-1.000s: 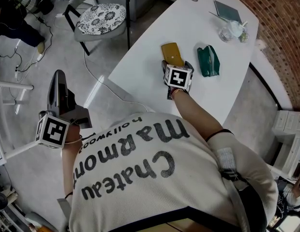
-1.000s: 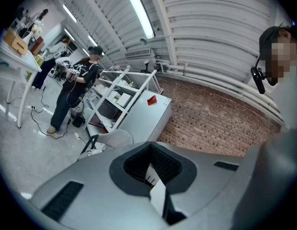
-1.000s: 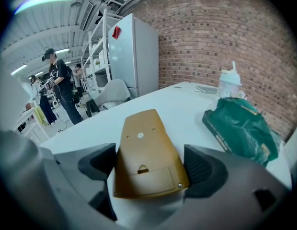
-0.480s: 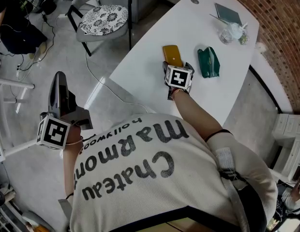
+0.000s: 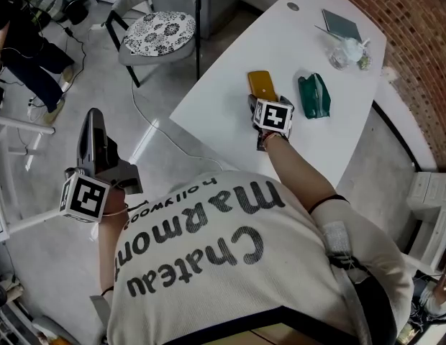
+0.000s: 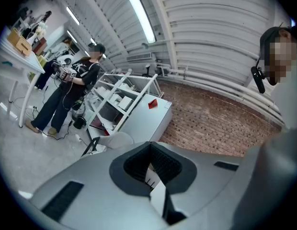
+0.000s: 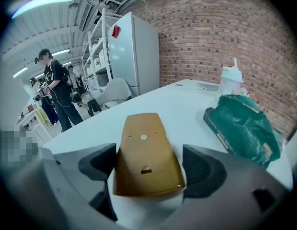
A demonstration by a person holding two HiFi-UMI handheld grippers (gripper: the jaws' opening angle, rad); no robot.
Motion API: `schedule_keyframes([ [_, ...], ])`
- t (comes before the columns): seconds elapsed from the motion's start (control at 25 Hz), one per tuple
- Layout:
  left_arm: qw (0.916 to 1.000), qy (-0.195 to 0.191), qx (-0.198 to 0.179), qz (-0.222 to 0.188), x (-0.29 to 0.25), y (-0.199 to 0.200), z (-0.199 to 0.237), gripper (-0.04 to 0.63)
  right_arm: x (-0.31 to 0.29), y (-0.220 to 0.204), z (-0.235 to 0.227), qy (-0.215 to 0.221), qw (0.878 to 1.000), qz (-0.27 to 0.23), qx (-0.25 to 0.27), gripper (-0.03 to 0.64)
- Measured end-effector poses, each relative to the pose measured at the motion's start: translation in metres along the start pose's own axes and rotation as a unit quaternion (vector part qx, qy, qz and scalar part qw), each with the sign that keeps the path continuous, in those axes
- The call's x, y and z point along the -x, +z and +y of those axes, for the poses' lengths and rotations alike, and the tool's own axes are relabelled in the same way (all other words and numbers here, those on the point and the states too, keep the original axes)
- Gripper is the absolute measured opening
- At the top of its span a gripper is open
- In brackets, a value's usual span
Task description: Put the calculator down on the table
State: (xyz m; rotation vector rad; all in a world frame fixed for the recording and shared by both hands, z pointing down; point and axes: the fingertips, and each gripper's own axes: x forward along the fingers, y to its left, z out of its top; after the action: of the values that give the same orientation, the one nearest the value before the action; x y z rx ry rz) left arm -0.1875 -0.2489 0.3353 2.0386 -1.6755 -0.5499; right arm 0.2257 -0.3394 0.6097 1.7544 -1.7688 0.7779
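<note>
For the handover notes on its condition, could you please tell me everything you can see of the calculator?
The calculator is a mustard-gold, plastic-looking slab, narrower at its far end. It lies back-up and appears to rest on the white table. The back shows small screw holes, a pale round spot and a little latch notch. Its near end sits between the open jaws of the right gripper, with a clear gap on the right side. A green pouch lies apart to its right.

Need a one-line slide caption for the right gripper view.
Right gripper, jaws open, straddles the gold calculator lying back-up on the white table.
</note>
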Motion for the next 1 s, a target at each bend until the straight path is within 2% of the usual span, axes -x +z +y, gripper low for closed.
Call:
schedule_keyframes([
  [0.32, 0.9992, 0.012, -0.031, 0.022, -0.002, 0.001, 0.001, 0.002, -0.004, 0.001, 0.000, 0.009, 1.000, 0.008, -0.007, 0.442],
  [0.6, 0.9967, 0.019, -0.046, 0.064, -0.001, -0.008, 0.005, 0.002, -0.002, 0.000, 0.000, 0.005, 1.000, 0.007, -0.007, 0.445],
  [0.84, 0.9938, -0.023, -0.057, 0.093, -0.031, -0.017, -0.022, 0.002, -0.003, -0.001, 0.003, 0.010, 1.000, 0.011, -0.007, 0.445],
  [1.0, 0.9891, -0.060, -0.071, 0.114, -0.054, -0.023, -0.037, 0.002, -0.001, 0.000, 0.001, 0.010, 1.000, 0.009, -0.006, 0.445],
])
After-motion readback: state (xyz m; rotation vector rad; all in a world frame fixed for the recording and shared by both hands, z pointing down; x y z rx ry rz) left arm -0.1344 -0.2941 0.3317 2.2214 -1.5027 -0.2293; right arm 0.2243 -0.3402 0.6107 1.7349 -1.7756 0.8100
